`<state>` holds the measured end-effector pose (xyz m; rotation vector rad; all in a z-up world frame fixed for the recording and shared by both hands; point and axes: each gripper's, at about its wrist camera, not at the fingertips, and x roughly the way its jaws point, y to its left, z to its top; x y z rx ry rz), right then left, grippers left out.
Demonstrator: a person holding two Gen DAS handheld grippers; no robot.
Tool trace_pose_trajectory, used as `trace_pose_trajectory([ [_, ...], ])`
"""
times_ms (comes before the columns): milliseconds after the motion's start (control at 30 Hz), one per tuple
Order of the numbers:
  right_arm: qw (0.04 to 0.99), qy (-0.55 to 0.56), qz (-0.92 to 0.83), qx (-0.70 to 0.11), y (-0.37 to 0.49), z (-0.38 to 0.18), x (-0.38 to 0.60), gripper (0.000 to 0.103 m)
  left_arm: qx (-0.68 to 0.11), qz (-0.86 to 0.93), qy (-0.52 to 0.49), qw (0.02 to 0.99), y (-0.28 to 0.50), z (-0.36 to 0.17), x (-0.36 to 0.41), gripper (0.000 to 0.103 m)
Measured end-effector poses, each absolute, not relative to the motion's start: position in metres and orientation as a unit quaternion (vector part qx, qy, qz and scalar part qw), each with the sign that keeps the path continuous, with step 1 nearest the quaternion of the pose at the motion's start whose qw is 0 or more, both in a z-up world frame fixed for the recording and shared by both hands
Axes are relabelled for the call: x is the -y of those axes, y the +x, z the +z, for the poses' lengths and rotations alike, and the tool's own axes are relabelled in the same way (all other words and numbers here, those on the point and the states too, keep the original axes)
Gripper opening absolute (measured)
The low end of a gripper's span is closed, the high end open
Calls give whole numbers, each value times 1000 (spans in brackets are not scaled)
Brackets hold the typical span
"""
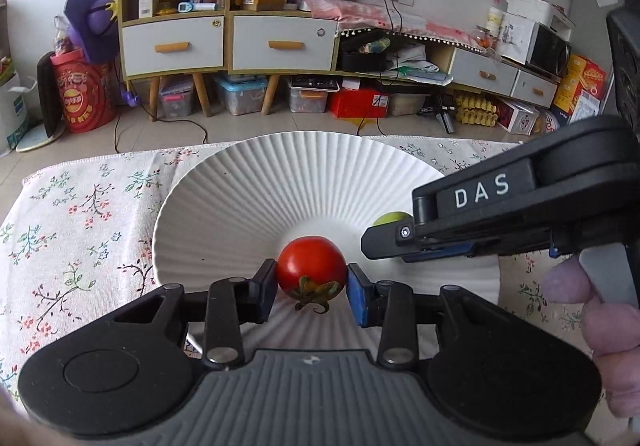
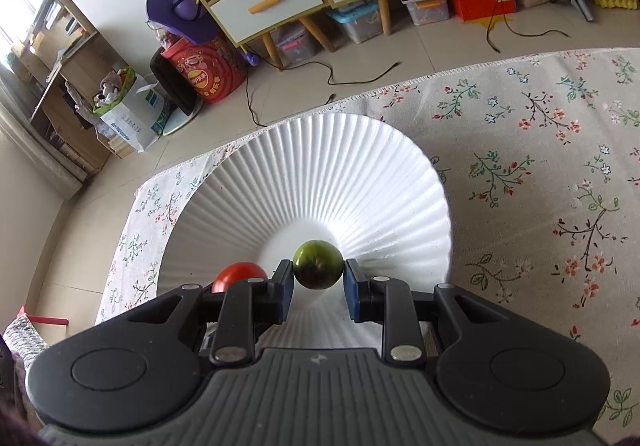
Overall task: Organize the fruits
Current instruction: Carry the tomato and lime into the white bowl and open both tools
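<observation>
The middle of the ribbed white plate [image 1: 256,182] is crowded — a red tomato [image 1: 311,266] is clamped in the left gripper [image 1: 312,286] over the centre, and a green fruit [image 2: 318,264] is clamped in the right gripper [image 2: 318,286] just beside it. In the left wrist view the path to the plate's right side is barred by the right gripper's black body, reaching in from the right with a hand [image 1: 600,326] behind it. The far, fluted slope of the plate is left bare. Open room is offered by the floral tablecloth [image 2: 540,166] — wide on the plate's right, narrower on its left, where nothing is seen standing.
</observation>
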<state>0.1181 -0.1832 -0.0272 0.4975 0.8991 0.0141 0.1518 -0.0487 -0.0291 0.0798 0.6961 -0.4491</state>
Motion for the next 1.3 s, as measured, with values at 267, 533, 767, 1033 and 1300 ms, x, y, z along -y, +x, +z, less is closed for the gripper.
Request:
trace_pose_trajectory([
  [267, 871, 236, 6, -431, 120, -27, 182, 27, -338, -215, 39, 915, 153, -27, 45, 33],
  [533, 877, 221, 7, -427, 116, -15, 180, 52, -340, -206, 32, 917, 147, -18, 40, 59],
  [767, 883, 216, 8, -417, 107, -1, 182, 68, -341, -208, 41, 916, 135, -6, 40, 76],
  [1033, 887, 212, 7, -411, 100, 7, 182, 79, -344, -209, 56, 914, 119, 2, 35, 86],
  [1300, 894, 183, 18, -409, 92, 12, 171, 89, -341, -203, 62, 916, 107, 10, 25, 95],
])
